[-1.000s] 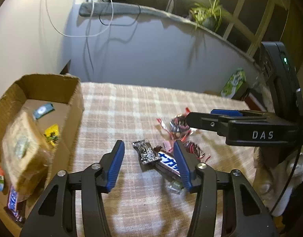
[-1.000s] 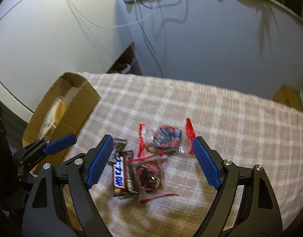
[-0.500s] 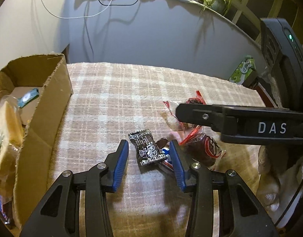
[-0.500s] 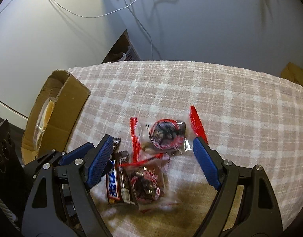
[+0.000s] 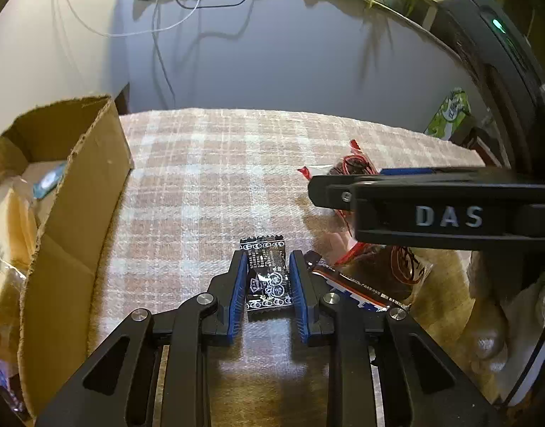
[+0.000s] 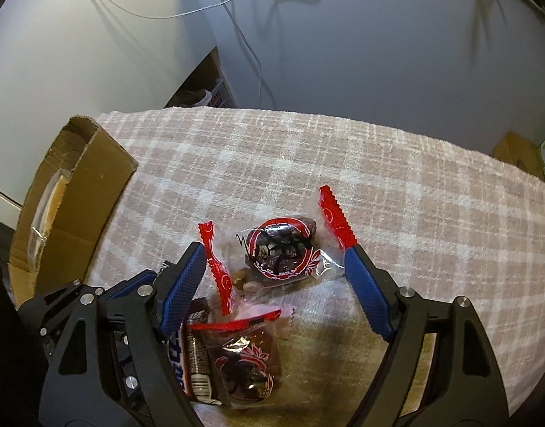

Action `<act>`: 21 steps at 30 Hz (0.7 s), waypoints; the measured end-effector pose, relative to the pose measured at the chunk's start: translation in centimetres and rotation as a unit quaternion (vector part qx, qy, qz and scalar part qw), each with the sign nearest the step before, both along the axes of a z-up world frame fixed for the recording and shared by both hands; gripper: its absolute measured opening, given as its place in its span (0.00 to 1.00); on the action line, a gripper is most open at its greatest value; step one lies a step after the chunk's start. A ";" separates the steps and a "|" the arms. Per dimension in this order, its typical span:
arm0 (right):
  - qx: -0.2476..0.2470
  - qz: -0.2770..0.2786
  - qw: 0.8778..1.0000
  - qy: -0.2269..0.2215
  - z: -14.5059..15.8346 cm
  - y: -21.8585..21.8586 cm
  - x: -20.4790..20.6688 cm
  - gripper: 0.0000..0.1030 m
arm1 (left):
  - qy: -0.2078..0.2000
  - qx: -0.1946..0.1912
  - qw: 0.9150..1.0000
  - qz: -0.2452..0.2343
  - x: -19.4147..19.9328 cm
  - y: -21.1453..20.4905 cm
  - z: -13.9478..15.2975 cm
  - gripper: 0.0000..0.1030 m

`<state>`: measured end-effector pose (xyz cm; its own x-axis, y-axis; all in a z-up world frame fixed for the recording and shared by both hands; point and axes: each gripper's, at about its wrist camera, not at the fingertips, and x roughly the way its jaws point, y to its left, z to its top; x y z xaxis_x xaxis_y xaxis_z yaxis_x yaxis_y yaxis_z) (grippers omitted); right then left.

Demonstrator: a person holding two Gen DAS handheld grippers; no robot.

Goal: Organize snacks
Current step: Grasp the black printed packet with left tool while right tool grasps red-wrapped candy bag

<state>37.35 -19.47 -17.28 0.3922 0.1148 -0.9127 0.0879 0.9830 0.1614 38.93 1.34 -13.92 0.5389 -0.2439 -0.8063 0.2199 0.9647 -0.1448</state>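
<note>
Left wrist view shows the left gripper [image 5: 267, 281] clamped on a black candy wrapper [image 5: 267, 277]; the right gripper [image 6: 276, 284] gapes wide around a red-edged snack packet [image 6: 279, 252].

White raised letters "DAS" are showing on the black arm of the right gripper [image 5: 446, 213], off to the right of the left jaws; print on the snack wrappers is staying too small to read
</note>
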 end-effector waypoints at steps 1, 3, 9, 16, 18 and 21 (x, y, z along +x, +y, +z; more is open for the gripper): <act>-0.005 0.003 1.000 0.000 0.0 0.1 0.1 0.80 | -0.002 0.002 1.000 -0.001 -0.1 0.0 0.0 0.22; -0.012 0.008 1.000 0.000 0.0 0.3 0.4 0.79 | -0.003 0.000 1.000 -0.001 0.0 -0.1 0.0 0.22; -0.034 0.028 0.999 0.016 -0.8 1.6 1.6 0.82 | -0.004 -0.005 1.000 0.001 -0.2 0.4 -0.1 0.22; -0.046 0.025 0.999 -0.006 -0.2 1.1 1.2 0.46 | -0.011 -0.002 1.000 0.002 -0.4 0.4 0.0 0.20; -0.044 0.026 0.999 -0.011 0.1 0.9 0.9 0.45 | -0.013 -0.004 1.000 0.002 -0.6 0.5 0.1 0.20; -0.036 0.022 0.999 -0.018 0.6 0.5 0.3 0.42 | -0.017 -0.007 1.000 0.004 -0.8 0.6 0.3 0.20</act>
